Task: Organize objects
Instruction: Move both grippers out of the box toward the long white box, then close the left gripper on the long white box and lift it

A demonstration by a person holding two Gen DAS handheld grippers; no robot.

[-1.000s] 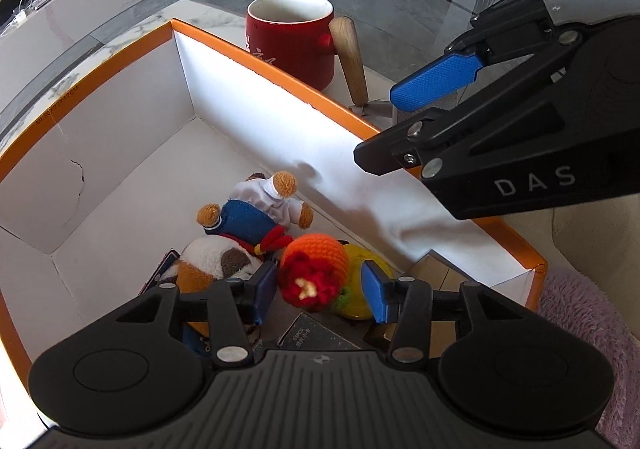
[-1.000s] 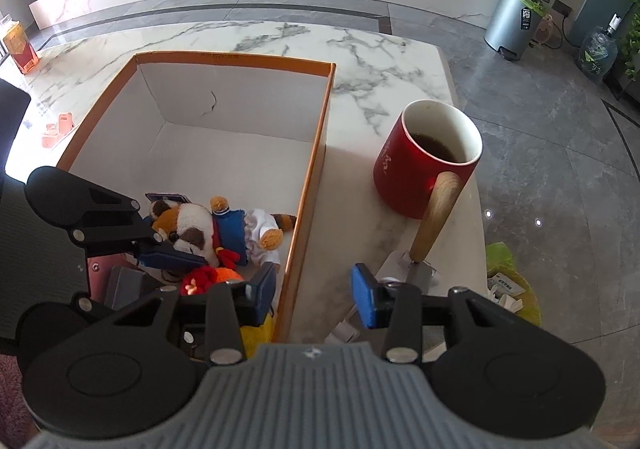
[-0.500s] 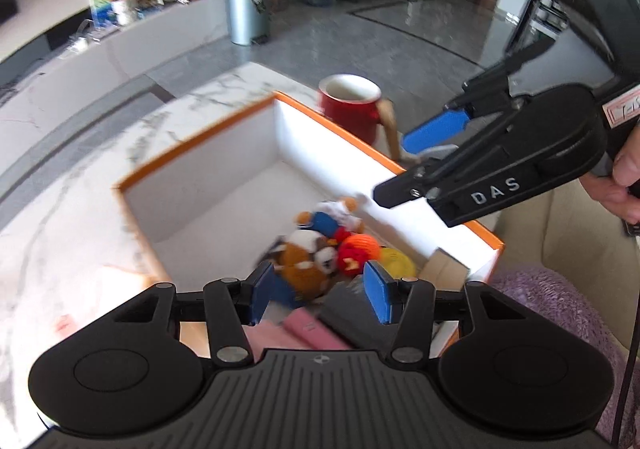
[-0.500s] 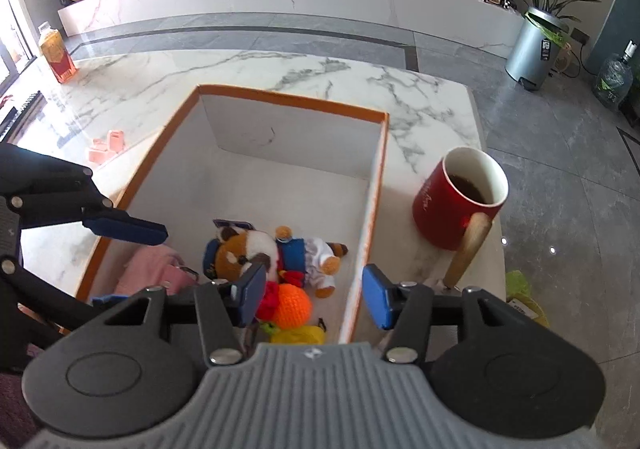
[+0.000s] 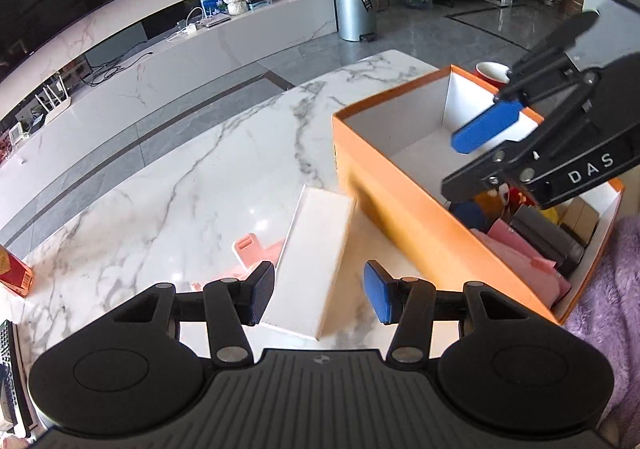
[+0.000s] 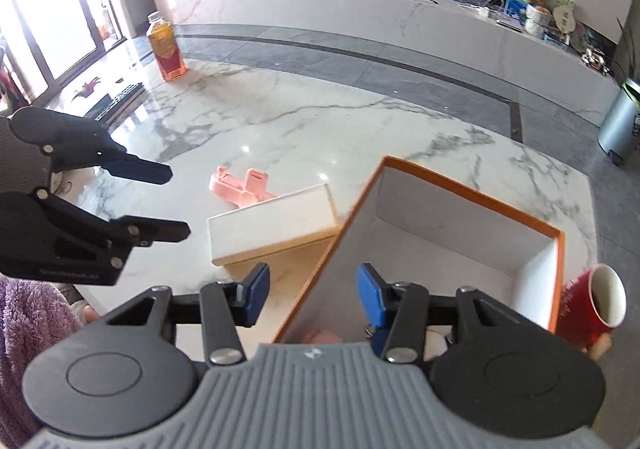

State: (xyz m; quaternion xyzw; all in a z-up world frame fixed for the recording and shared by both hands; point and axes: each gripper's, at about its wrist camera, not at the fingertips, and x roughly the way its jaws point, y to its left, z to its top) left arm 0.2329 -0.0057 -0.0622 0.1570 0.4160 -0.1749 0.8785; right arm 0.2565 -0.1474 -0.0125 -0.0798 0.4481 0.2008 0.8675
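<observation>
- Orange box (image 5: 420,233): sitting on the marble table (image 5: 180,185), already holding the plush toys (image 5: 500,201), a pink item and dark cases (near end crowded, far end bare).
- White box (image 5: 312,261) and pink clip (image 6: 244,185): lying outside, beside the orange box, apparently awaiting sorting.
- Left gripper (image 5: 318,293): hovering over the white box, jaws apart, grasping nothing.
- Right gripper (image 6: 312,291): jaws just closing partway, straddling the orange wall, gripping nothing.

- Toys in orange box (image 5: 400,209) mostly hidden behind my right gripper (image 5: 492,153).
- Red mug (image 6: 592,305) cut by the box wall.
- White box (image 5: 312,261) motion-blurred.
</observation>
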